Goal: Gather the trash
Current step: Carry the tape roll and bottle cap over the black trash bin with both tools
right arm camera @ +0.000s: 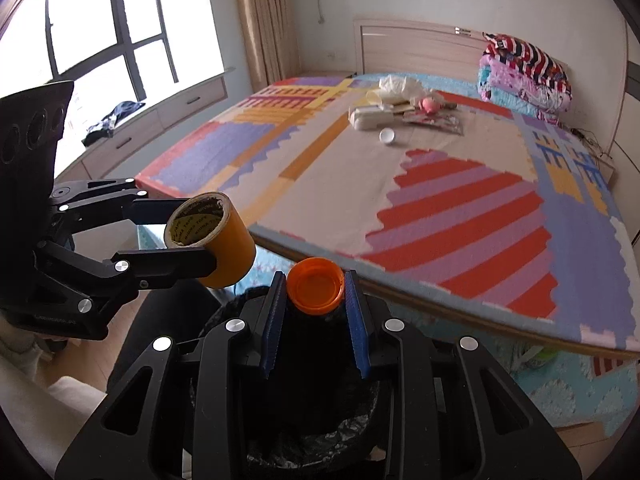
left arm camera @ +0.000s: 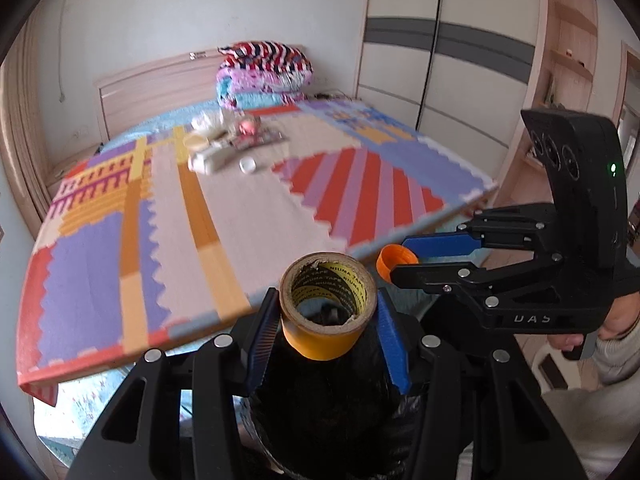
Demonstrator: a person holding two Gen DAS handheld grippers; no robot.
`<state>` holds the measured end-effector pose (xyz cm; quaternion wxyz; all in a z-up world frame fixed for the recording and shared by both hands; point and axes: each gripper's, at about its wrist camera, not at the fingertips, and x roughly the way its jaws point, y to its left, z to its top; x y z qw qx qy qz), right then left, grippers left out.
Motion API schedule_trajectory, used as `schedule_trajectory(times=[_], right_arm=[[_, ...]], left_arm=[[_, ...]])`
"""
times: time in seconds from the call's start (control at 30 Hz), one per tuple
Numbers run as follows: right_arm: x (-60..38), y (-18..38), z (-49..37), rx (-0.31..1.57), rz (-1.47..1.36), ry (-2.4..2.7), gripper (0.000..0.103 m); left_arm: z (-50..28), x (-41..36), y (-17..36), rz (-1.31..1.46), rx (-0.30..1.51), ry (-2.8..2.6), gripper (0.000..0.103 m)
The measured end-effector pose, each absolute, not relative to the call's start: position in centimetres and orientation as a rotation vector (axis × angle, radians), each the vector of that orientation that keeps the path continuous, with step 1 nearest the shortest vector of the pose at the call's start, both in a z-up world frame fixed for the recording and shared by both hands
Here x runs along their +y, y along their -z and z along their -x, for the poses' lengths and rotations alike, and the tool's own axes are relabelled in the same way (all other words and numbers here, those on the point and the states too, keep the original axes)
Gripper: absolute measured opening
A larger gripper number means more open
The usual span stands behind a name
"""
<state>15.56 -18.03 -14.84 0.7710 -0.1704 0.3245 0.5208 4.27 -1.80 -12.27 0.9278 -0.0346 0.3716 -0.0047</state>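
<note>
My left gripper is shut on a roll of yellow tape, held above a bin lined with a black bag. The tape also shows in the right wrist view. My right gripper is shut on an orange bottle cap, over the same black-lined bin. The cap also shows in the left wrist view. More trash lies on the far side of the mat: a white cap, a white packet, crumpled plastic and wrappers.
A colourful foam mat covers the bed. Folded quilts are stacked by the headboard. A wardrobe stands to the right of the bed, a window bench with clothes to the left.
</note>
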Motion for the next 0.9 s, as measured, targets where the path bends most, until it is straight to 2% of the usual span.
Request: schedule_trajectory(times=[0.43, 0.73, 0.9], right_arm=[[-17.1, 25.1, -15.9, 0.991, 0.386, -1.110, 0.030], [-15.7, 28.6, -15.3, 1.073, 0.482, -1.078, 0.030], [-15.2, 29.7, -15.6, 1.059, 0.541, -1.048, 0.030]], left_arm=[[-4.8, -2.1, 21.6, 0.121, 0.975, 0.028, 0.046], [-5.9, -2.8, 27.3, 0.095, 1.140, 0.027, 0.046], [-6.1, -2.7, 28.6, 0.100, 1.182, 0.025, 0.046]])
